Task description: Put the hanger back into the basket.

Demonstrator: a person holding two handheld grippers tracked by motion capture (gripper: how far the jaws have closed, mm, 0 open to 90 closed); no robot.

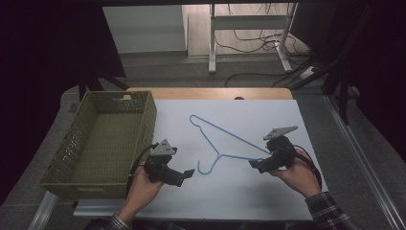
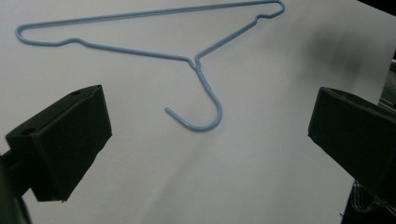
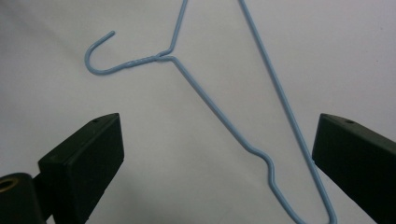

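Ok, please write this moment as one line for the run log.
left claw: open, empty | right claw: open, over hanger corner | blue wire hanger: flat on white sheet | green basket: empty

A wooden bench (image 1: 210, 93) carries a white sheet (image 1: 239, 191) that covers most of its top, leaving a strip of bare wood along the far edge. The same white surface shows in the left gripper view (image 2: 280, 154) and the right gripper view (image 3: 187, 154). An olive-green lattice basket (image 1: 149, 120) stands at the bench's left side, open-topped, with nothing inside. Beyond the bench lies grey floor (image 1: 191, 72). On it stand the white metal legs (image 1: 212, 43) of another piece of furniture, with dark cables (image 1: 249, 40) tangled among them and a pale power strip (image 1: 306, 73) near their right.
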